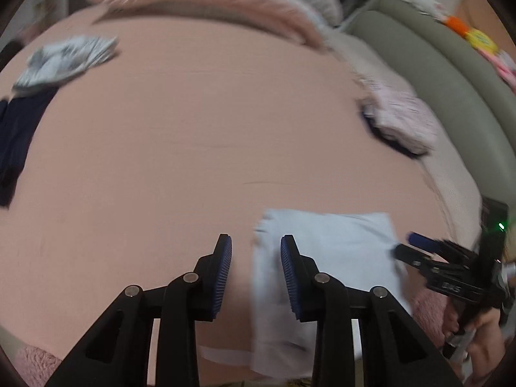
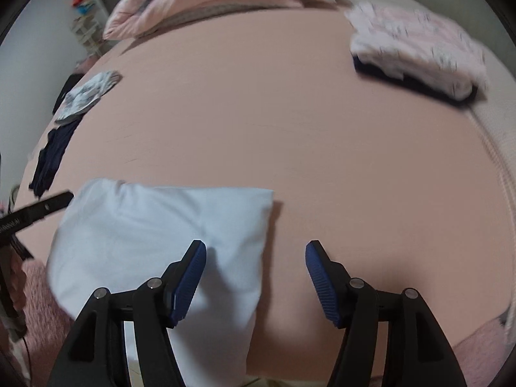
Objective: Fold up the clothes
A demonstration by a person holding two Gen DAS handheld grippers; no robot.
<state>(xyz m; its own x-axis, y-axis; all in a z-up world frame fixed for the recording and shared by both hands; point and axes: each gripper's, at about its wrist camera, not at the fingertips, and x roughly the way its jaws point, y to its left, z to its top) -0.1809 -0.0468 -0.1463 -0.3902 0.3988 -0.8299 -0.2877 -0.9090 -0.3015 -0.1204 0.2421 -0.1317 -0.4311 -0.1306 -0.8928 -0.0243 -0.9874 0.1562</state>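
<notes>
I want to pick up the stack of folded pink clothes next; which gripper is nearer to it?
Right. The stack of folded pink clothes lies far ahead and to the right of the right gripper. The left gripper sits further left, beyond the pale blue garment.

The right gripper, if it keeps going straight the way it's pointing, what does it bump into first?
Probably the pink bedsheet. The right gripper points steeply down with its jaws open and nothing between them. The pale blue folded cloth lies just beside its left finger, so that finger might brush the cloth's edge; depth is hard to judge.
</notes>
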